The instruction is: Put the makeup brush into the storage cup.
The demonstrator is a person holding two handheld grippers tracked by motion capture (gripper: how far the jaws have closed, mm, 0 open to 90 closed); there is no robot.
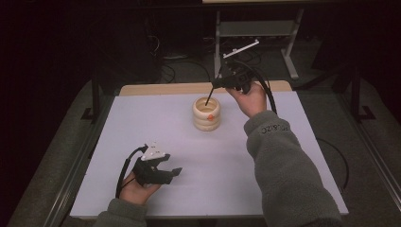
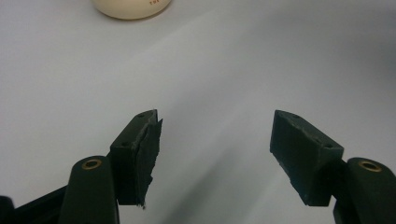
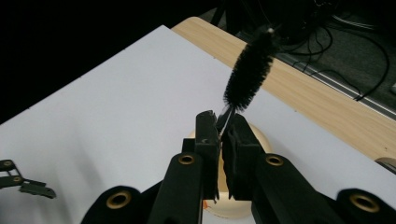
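Looking down from the high view, the right gripper [image 1: 213,86] is clamped on a thin brush [image 1: 210,96] whose lower end dips into the mouth of a cream, ribbed cup [image 1: 206,114] standing at the far middle of the white table [image 1: 142,118]. The hand tilts the tool so the brush slants down into the opening, which looks like a way to reach inside. The left gripper [image 1: 174,172] rests low at the near left, well apart from the cup, apparently idle.

In the left gripper view, the jaws stand wide with nothing between them, only bare table beneath. The cup's base [image 2: 130,8] sits at the top edge, far ahead, so this hand is not steadying it.

In the right gripper view, the jaws are pressed tight on the brush's thin wire stem, near one end, and the bristled part [image 3: 251,70] sticks up beyond the fingertips. The cup [image 3: 261,140] lies directly behind and below the jaws. Gripping the stem keeps the bristles clear of the pads.
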